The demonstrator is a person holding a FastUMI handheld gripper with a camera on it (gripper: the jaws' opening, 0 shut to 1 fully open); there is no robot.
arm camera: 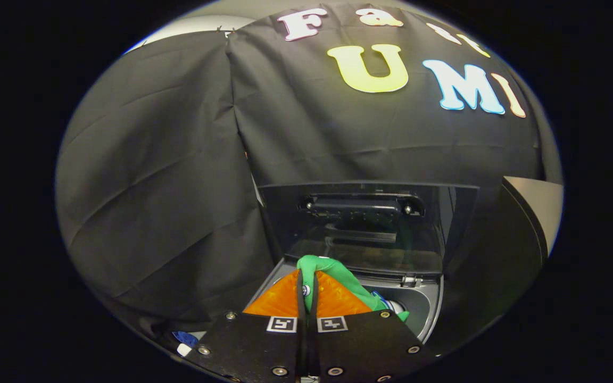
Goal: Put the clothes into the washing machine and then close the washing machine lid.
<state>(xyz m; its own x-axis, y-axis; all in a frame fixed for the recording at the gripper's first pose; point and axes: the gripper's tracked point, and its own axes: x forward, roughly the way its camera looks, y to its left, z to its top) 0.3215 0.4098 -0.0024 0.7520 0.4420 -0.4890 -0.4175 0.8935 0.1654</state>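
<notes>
To the left of my fingers hung the black cloth wall point(157, 175) of the booth, creased and slack, reaching down past the machine's side. Low down beside my body, something small in blue and white point(184, 340) lay on the surface; I could not tell what it was.

In the middle was my gripper point(307, 290), fingers pressed nearly together with a fold of green cloth point(338, 276) pinched between them. The garment bunched up over my fingertips and trailed off to the right, down towards the drum. A bit of blue and white fabric showed further along the same drape; whether it was part of the same piece or another one, I could not say.

Just beyond and below my fingers lay the washing machine point(423, 314), its grey top opening visible right of the cloth. Its lid point(365, 229) stood raised behind the opening, dark and glossy, with a handle bar across its upper part.

Further right, a pale panel edge point(538, 207) stood well apart from the machine.

I judged myself to be in the first step: carrying the clothes over the mouth of the machine, not yet released. The next move called for lowering a little into the opening, spreading my fingers so the cloth fell clear of the rim, then withdrawing and reaching up behind the lid to bring it down.
</notes>
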